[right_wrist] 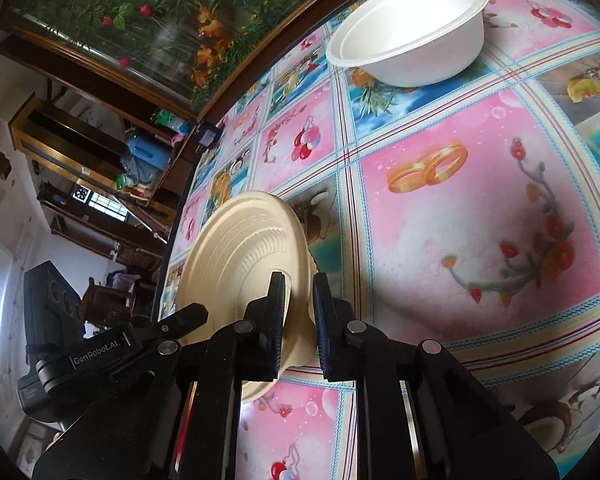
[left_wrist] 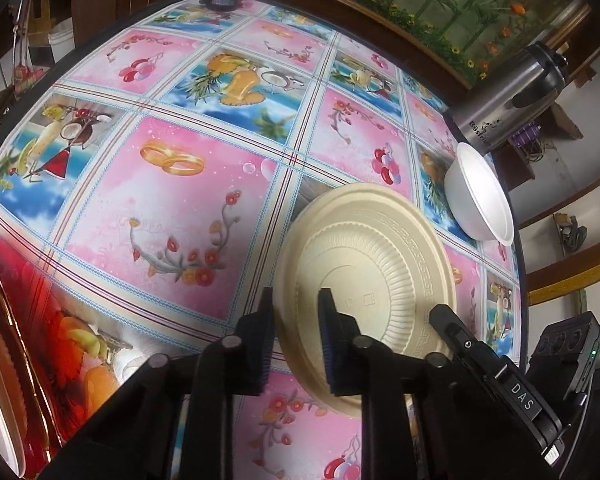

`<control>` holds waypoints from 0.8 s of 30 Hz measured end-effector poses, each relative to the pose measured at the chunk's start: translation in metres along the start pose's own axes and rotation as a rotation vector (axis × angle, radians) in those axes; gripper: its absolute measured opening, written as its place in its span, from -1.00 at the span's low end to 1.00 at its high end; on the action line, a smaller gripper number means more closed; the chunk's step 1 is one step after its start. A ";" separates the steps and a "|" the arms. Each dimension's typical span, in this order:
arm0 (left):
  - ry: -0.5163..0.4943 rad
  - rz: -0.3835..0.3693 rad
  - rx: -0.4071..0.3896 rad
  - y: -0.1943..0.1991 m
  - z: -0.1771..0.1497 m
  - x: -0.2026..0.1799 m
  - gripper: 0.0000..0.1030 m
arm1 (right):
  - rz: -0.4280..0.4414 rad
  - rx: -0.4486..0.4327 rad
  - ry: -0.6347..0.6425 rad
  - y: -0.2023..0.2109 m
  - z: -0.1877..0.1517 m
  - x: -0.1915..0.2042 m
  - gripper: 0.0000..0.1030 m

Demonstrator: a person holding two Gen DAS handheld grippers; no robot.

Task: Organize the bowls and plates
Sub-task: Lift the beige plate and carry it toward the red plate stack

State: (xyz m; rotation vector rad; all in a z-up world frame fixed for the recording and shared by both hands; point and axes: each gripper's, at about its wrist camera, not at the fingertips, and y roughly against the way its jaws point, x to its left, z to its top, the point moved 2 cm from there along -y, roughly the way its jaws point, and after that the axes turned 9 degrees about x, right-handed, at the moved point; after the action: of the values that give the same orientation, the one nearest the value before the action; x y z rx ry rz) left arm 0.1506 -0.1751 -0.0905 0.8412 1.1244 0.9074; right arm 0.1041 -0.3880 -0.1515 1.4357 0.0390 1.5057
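Both my grippers clamp the plate (left_wrist: 364, 264).
Left gripper (left_wrist: 296, 336) and right gripper (right_wrist: 300, 320) pinch its rim; bowl (right_wrist: 412, 32) sits beyond.

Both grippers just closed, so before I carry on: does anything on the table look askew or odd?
The cream plate is tipped up, not flat on the tablecloth. Both the left gripper and the right gripper clamp its rim at once. The white bowl sits upright near the steel flask, undisturbed.

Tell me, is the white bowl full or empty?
Empty. The white bowl sits upright on the table, and only its bare white inside shows.
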 end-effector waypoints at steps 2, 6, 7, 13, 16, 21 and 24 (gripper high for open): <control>-0.004 0.007 -0.003 -0.001 -0.001 0.000 -0.70 | -0.007 -0.006 0.006 0.001 0.000 0.001 -0.74; -0.012 0.023 -0.003 -0.003 -0.003 0.000 -0.80 | -0.023 -0.021 0.019 0.004 0.000 0.002 -0.74; -0.019 0.031 -0.008 -0.003 -0.003 0.000 -0.80 | -0.025 -0.023 0.021 0.005 -0.001 0.002 -0.74; -0.085 0.099 -0.059 0.001 -0.010 -0.009 -0.79 | -0.028 -0.023 0.018 0.006 -0.001 0.001 -0.74; -0.118 0.129 -0.094 0.005 -0.014 -0.013 -0.79 | -0.033 -0.025 0.021 0.008 -0.003 0.001 -0.74; -0.146 0.153 -0.133 0.013 -0.019 -0.016 -0.78 | -0.043 -0.054 0.050 0.013 -0.007 0.007 -0.75; -0.154 0.163 -0.159 0.020 -0.022 -0.016 -0.78 | -0.050 -0.077 0.081 0.016 -0.012 0.014 -0.75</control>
State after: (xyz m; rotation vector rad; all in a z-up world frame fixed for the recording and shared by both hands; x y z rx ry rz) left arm 0.1226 -0.1798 -0.0717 0.8641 0.8480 1.0344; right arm 0.0885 -0.3802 -0.1349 1.3030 0.0656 1.5082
